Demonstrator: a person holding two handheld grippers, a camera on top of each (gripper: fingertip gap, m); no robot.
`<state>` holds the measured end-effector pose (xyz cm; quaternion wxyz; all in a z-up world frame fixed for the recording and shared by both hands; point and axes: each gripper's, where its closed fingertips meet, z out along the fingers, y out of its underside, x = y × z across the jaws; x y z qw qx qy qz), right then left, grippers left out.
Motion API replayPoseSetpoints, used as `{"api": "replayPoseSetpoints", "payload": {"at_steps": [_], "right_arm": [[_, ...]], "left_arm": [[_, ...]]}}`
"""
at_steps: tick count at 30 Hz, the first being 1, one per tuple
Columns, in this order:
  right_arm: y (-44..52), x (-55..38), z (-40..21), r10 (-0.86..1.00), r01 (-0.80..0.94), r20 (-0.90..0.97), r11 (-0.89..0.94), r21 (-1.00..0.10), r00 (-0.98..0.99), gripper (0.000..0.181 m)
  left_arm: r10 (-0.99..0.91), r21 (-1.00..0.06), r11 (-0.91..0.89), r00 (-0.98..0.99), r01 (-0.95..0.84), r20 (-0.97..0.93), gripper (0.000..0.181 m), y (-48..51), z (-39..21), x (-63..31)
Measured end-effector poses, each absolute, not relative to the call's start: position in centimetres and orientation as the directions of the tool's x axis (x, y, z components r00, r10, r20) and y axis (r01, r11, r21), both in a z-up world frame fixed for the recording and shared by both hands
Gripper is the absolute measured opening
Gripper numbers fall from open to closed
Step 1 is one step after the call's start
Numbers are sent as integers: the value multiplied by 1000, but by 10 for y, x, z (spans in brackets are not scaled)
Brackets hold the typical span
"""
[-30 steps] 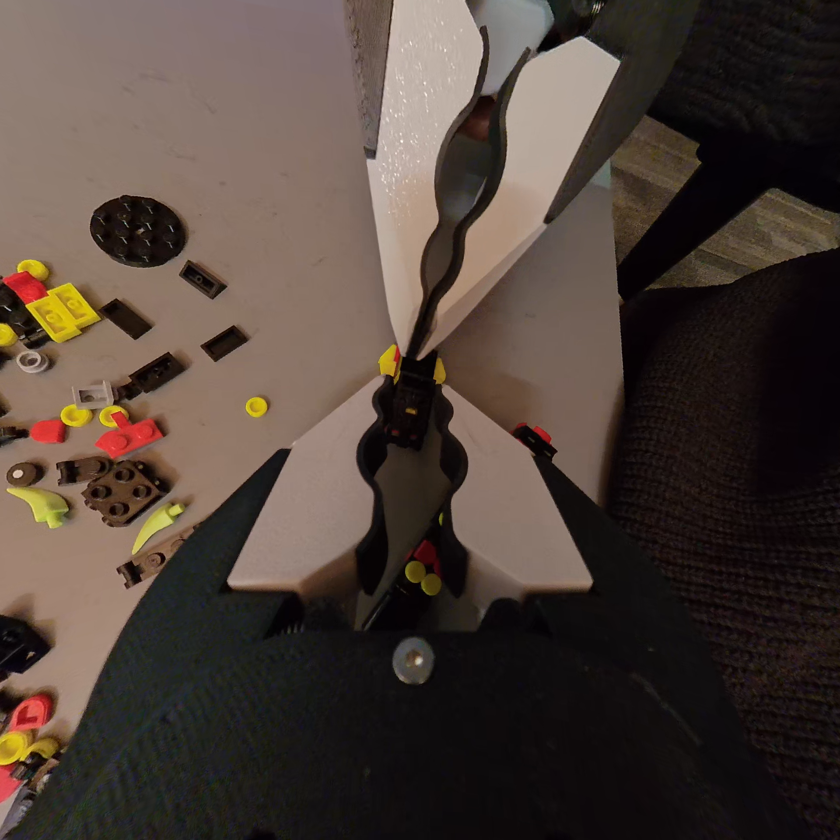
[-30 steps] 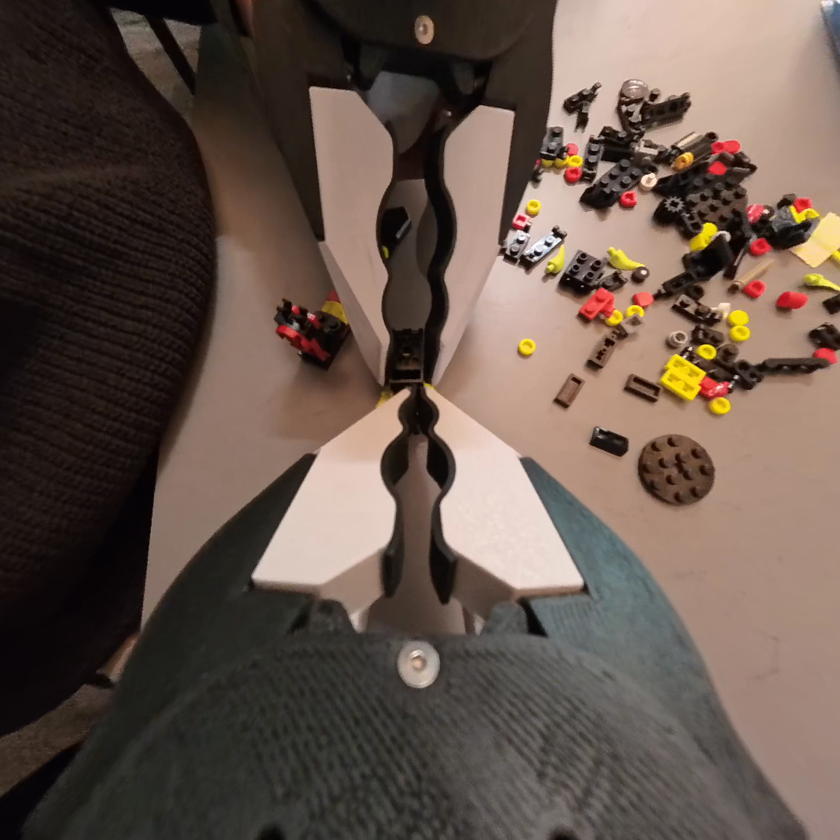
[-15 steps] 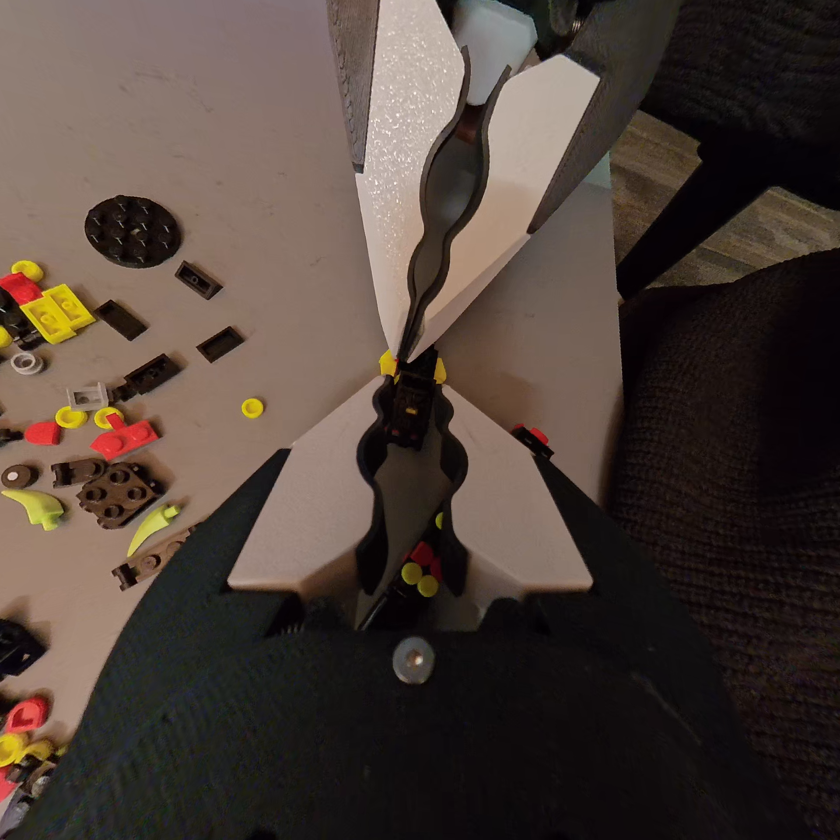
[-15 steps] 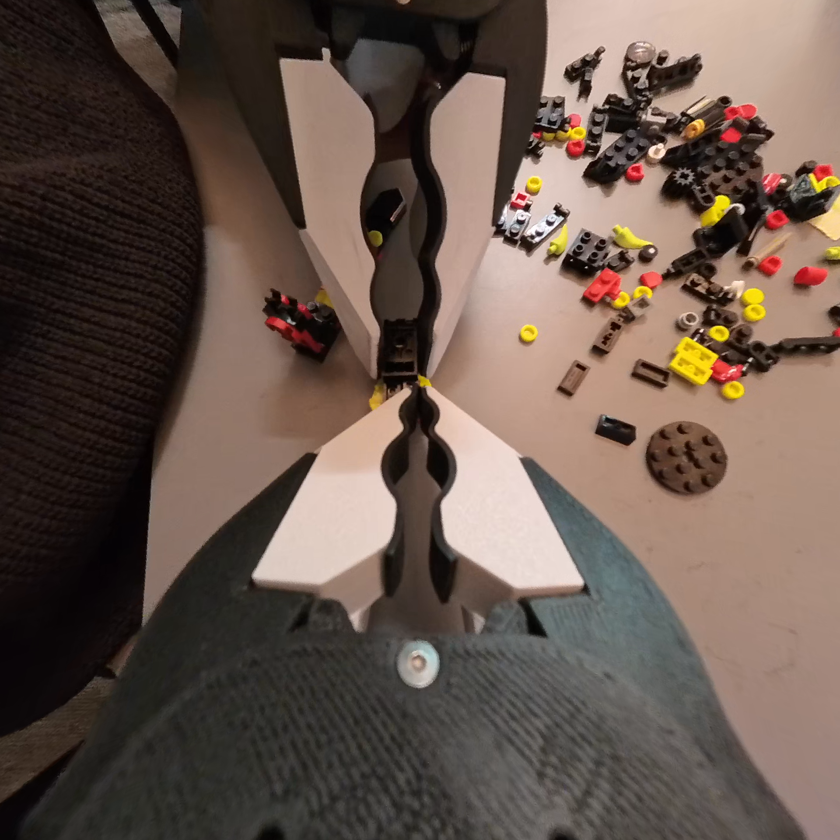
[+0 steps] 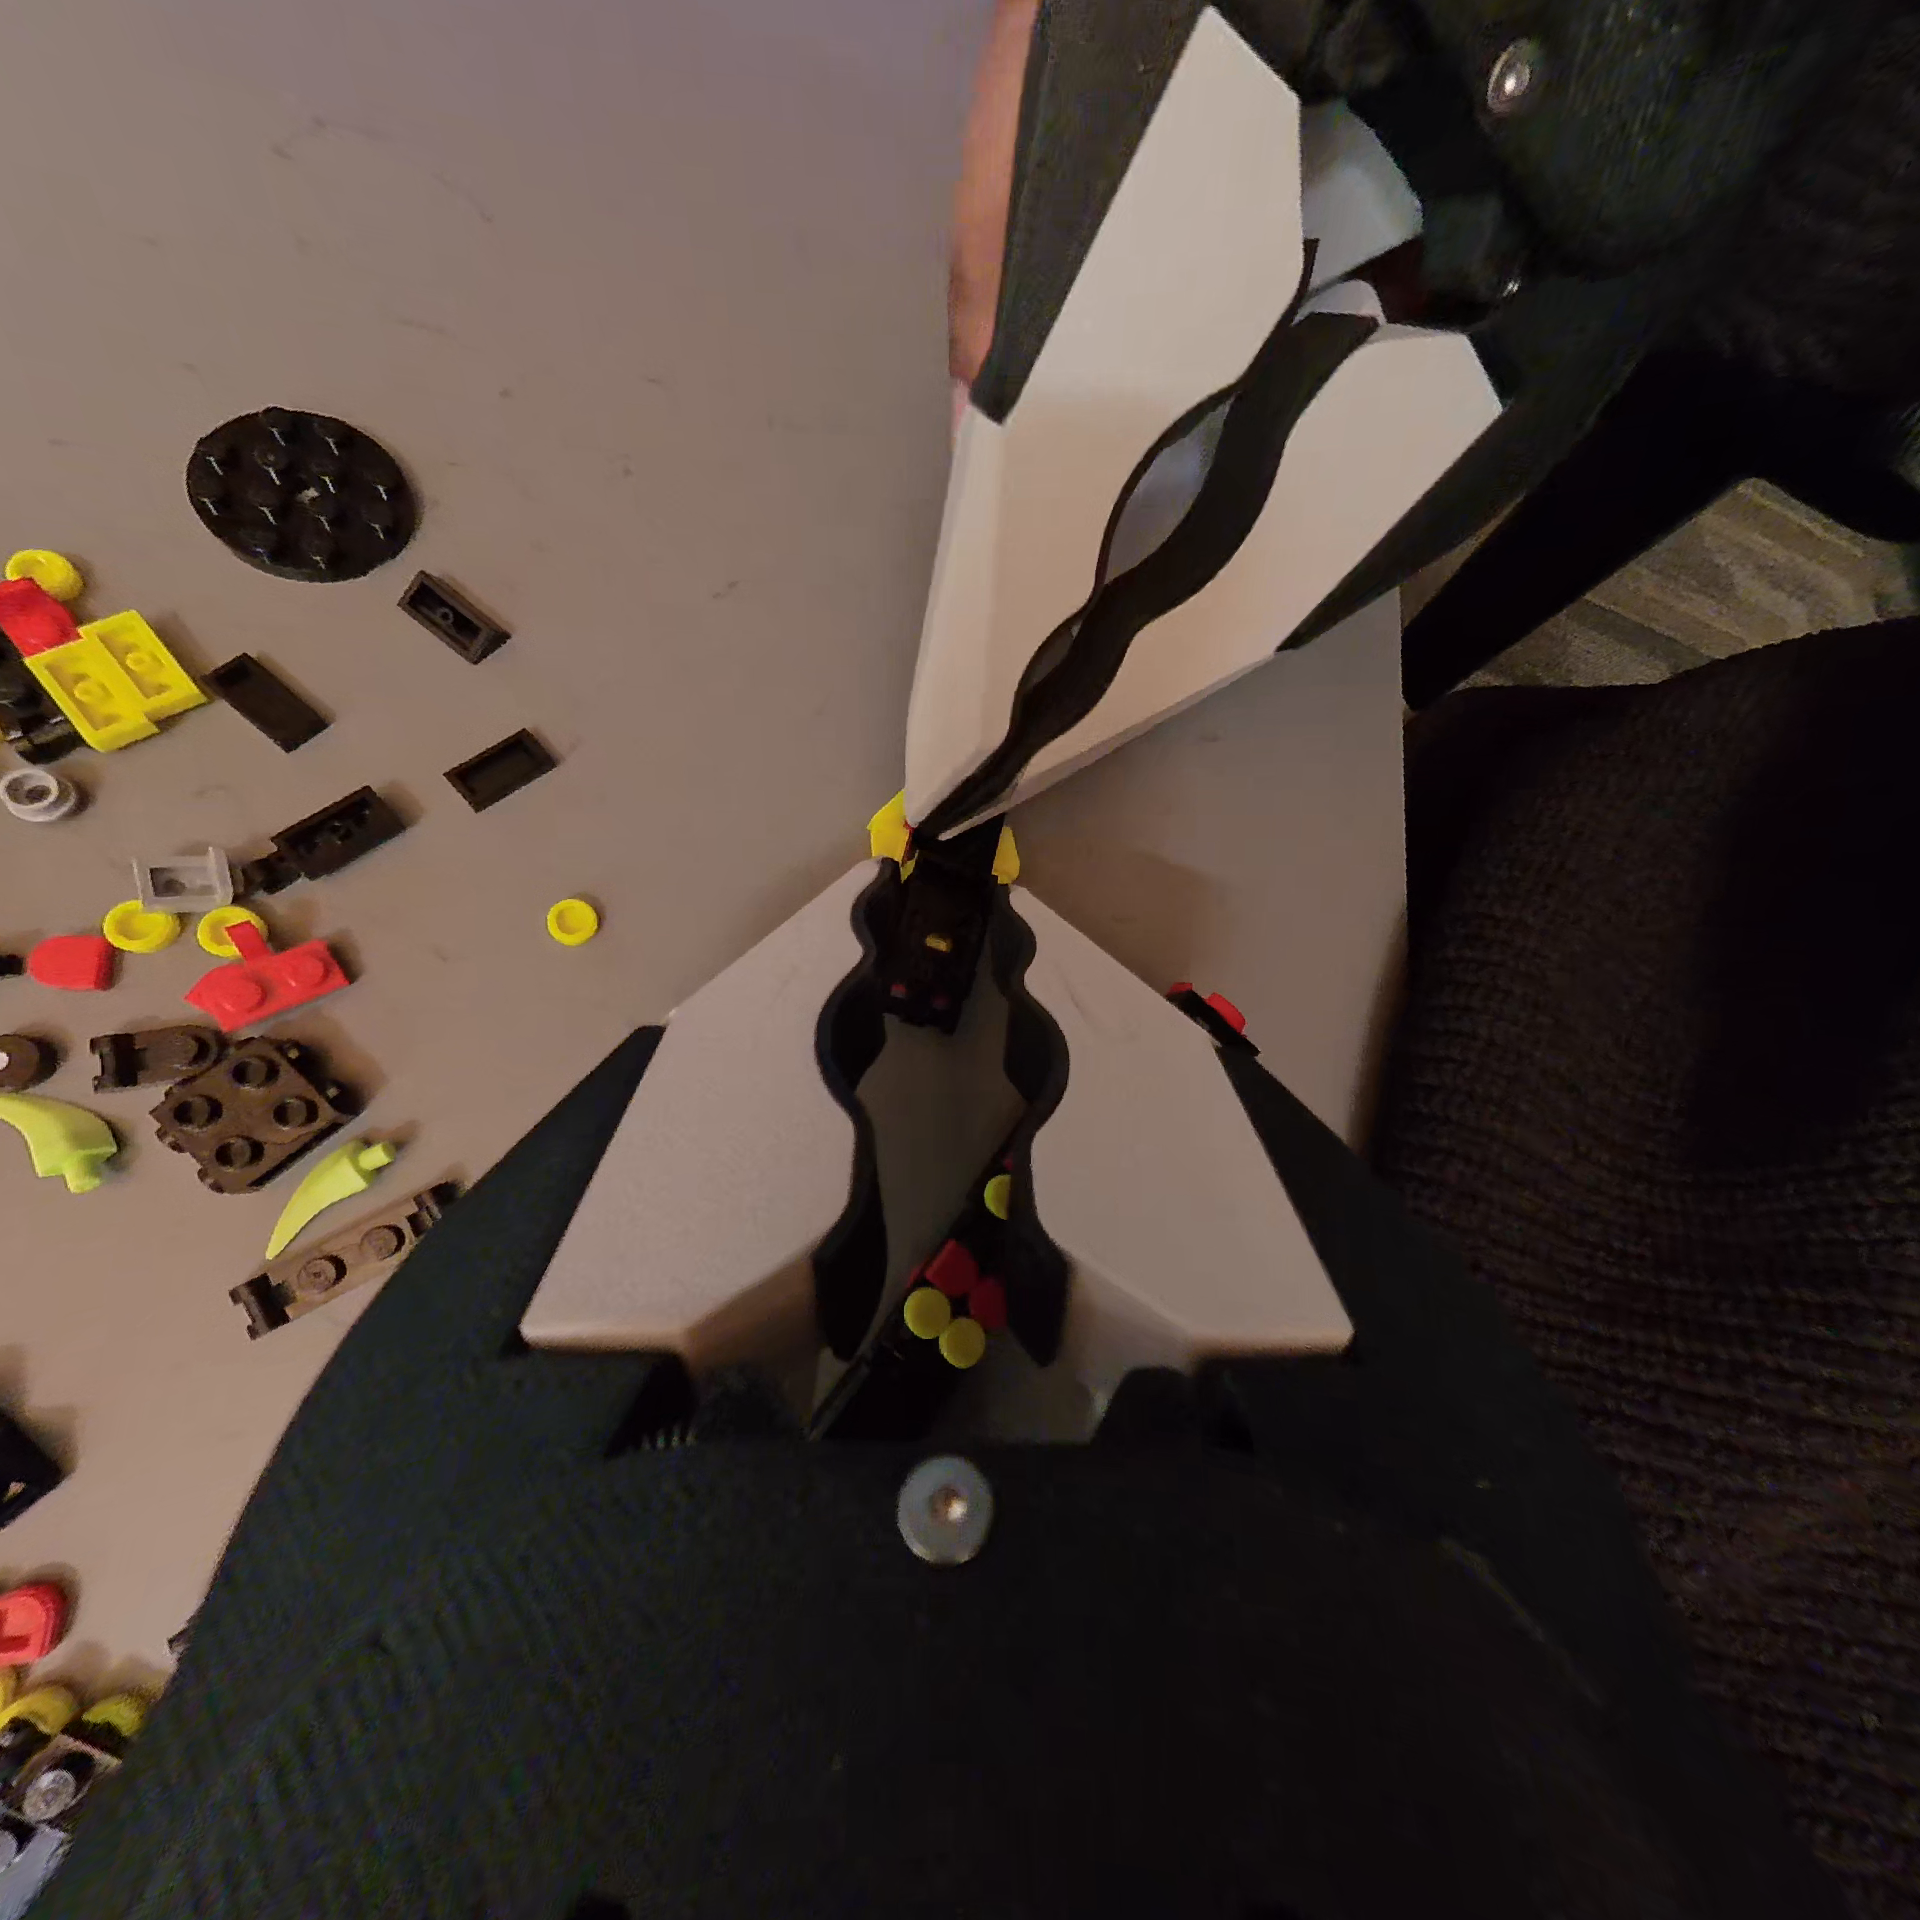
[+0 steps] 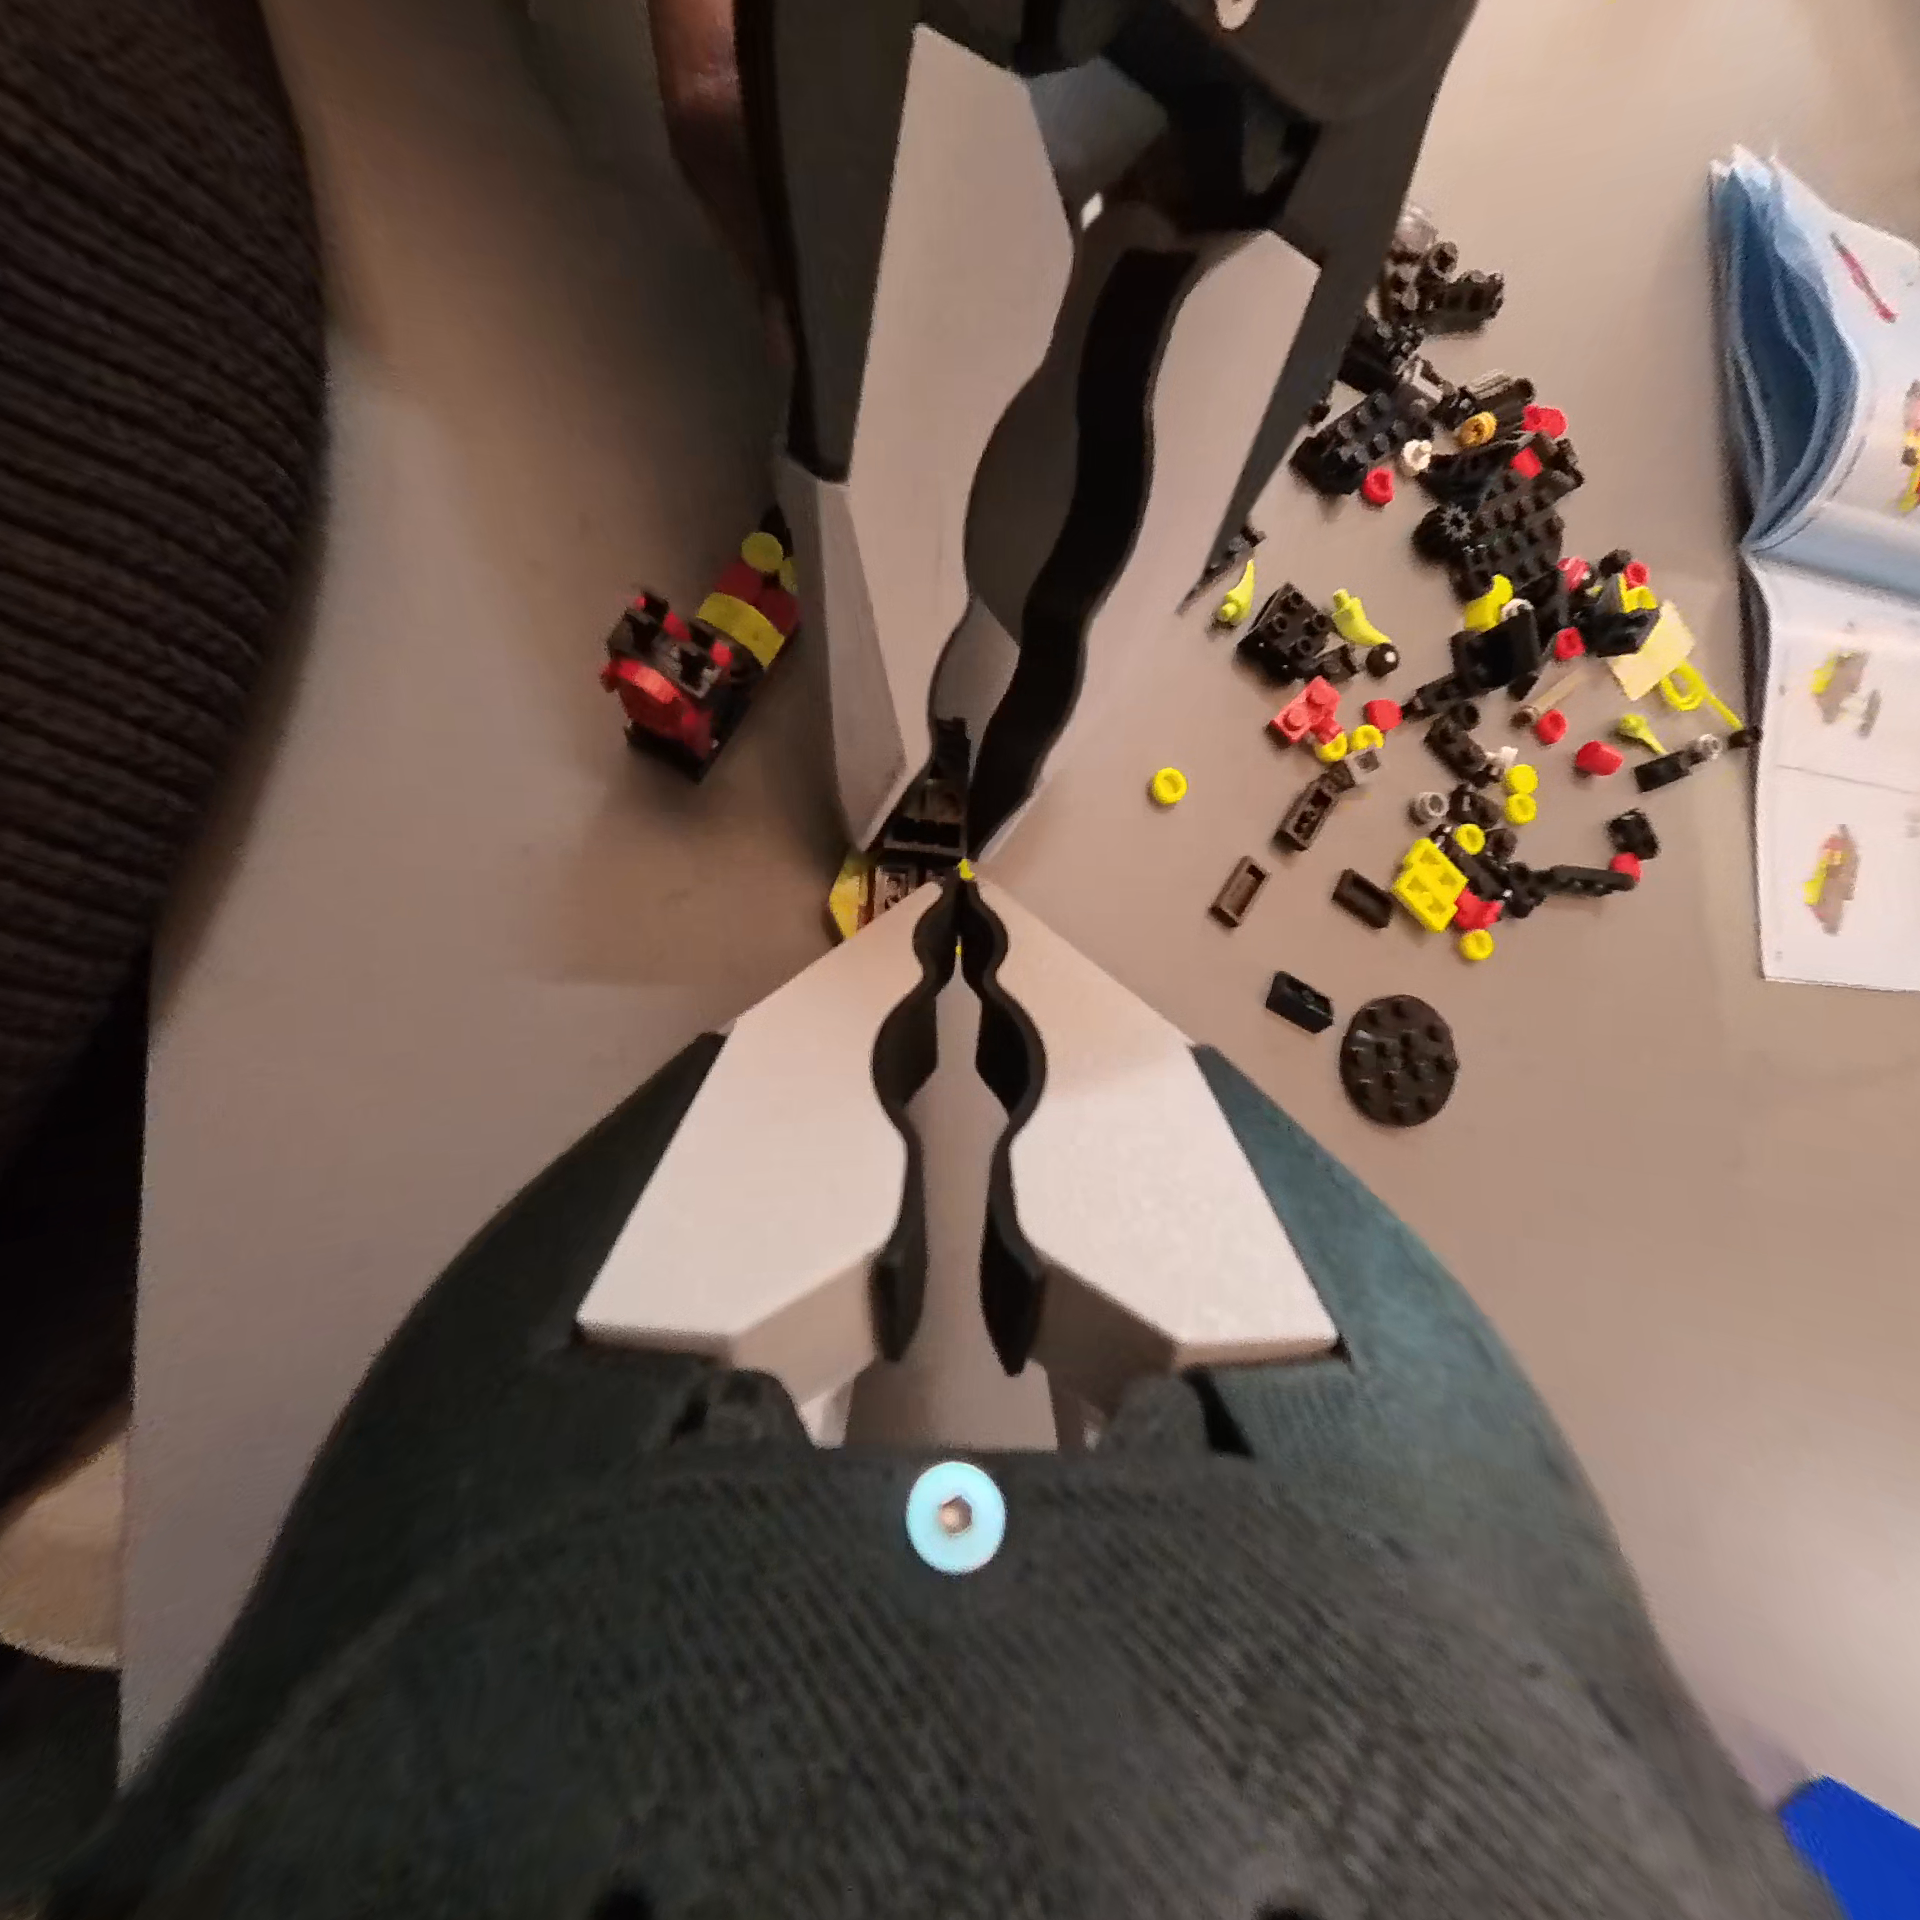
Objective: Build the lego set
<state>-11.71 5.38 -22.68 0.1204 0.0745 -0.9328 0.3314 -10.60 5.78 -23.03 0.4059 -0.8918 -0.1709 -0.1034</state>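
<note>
My left gripper [image 5: 940,894] is shut on a small black lego assembly [image 5: 930,951] with yellow bits at its front end, held just above the grey table [image 5: 623,260]. My right gripper [image 5: 935,826] comes from the far side, shut, with its tips against the assembly's front end. In the right wrist view my right gripper [image 6: 954,899] meets the left gripper [image 6: 940,821] tip to tip over the assembly [image 6: 920,831]. I cannot tell whether the right tips pinch a small piece. A red, black and yellow sub-assembly [image 6: 691,665] lies beside them.
Loose parts lie spread on the table: a round black plate [image 5: 301,488] [image 6: 1397,1060], a yellow ring [image 5: 571,921] [image 6: 1168,785], yellow plates [image 6: 1429,883], several black, red and lime pieces. An open instruction booklet [image 6: 1829,623] lies beyond them. A person's dark knitted sleeve [image 5: 1662,1143] borders the table edge. My left and right fingertips are right by each other.
The right gripper has tilted over while its tips stay at the assembly, so the booklet now shows in its view. The left gripper keeps its hold and has barely moved.
</note>
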Motion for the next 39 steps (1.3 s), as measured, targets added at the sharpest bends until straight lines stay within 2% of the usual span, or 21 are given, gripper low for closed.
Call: {"api": "replayPoseSetpoints", "payload": {"at_steps": [9,11,17,20,26,30,39], "right_arm": [[54,-117,-227,-150,-380,470,812,-443,-870,0],[53,-117,-227,-119,-354,454,803,-479,-883,0],[51,-127,-202,49,-182,298,695,-696,-953,2],[51,-122,-194,59,-103,183,641,-761,-981,5],[53,-108,-225,-10,-36,42,718,-695,-999,27],[54,-107,-227,-16,-31,29,722,-691,-999,18],[54,-108,-228,-11,-21,19,721,-692,-1000,12]], "left_arm": [[238,-681,-616,918,396,318,14,58,-230,-106],[234,-681,-619,920,390,314,14,58,-230,-106],[234,-685,-613,918,395,320,14,58,-230,-106],[233,-684,-610,916,400,327,14,57,-230,-106],[231,-685,-603,911,409,341,15,57,-230,-106],[229,-684,-600,909,414,349,15,57,-230,-106],[227,-683,-596,905,422,361,15,58,-230,-106]]}}
